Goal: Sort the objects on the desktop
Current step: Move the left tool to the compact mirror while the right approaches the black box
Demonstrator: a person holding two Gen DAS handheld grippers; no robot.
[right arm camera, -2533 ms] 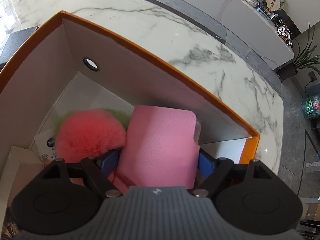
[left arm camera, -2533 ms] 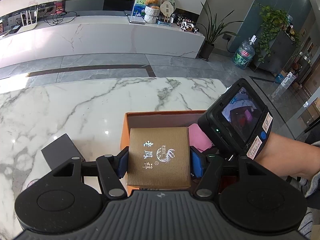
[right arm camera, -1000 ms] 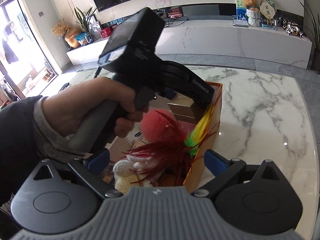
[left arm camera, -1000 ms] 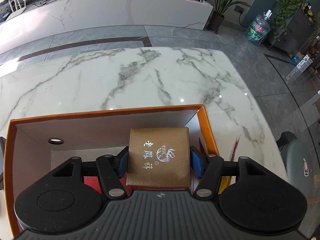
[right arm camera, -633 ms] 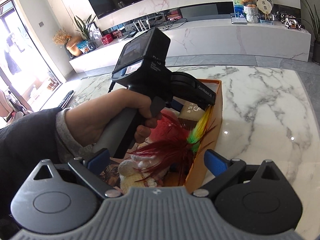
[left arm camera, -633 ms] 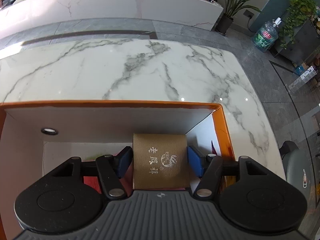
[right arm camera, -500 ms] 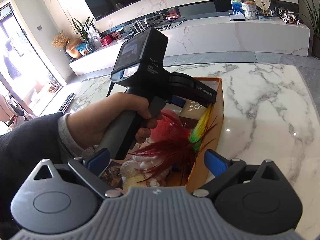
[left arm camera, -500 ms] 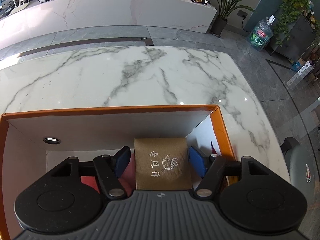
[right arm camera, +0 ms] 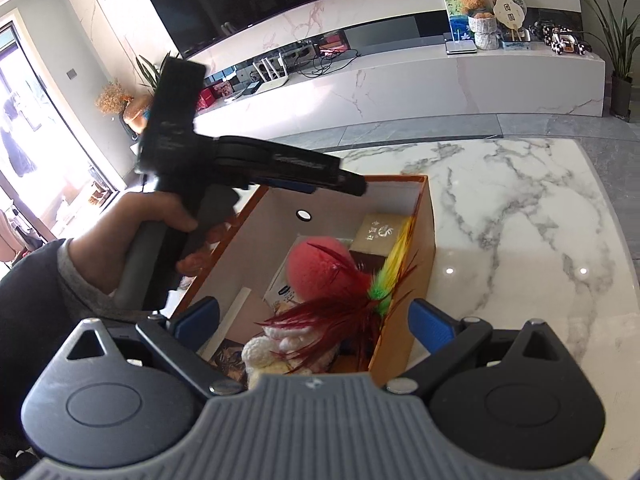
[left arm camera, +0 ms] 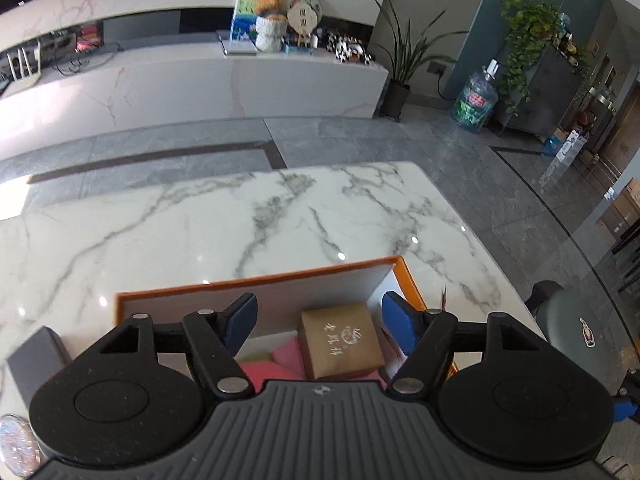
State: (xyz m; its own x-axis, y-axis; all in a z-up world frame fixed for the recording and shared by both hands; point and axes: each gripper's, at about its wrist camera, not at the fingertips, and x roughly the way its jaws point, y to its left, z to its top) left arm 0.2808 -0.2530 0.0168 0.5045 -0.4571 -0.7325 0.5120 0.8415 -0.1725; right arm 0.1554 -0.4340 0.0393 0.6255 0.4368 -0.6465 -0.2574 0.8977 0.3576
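**A:** Where's the brown gift box (left arm camera: 339, 340) now?

**B:** Inside the orange box (left arm camera: 256, 280), at its far end, lying on something pink (left arm camera: 276, 364). The left tongs (left arm camera: 318, 328) hang above it with the jaws opening, and both blue pads are clear of the brown gift box, so it is let go.

**A:** And the right tongs (right arm camera: 314, 320)?

**B:** Spread wide with nothing gripped, hovering over the near end of the orange box. Below them sit a red feather toy (right arm camera: 340, 308), a pink pompom (right arm camera: 320, 266) and a pale knitted thing (right arm camera: 272, 352), all in the box.

**A:** So the sorting is nearly finished?

**B:** Mostly, I'd judge. The marble tabletop (left arm camera: 200, 232) looks bare ahead, but a dark grey box (left arm camera: 36, 356) stands just left of the orange box, and something glittery (left arm camera: 16, 444) shows at the frame's lower left corner. Those probably remain.
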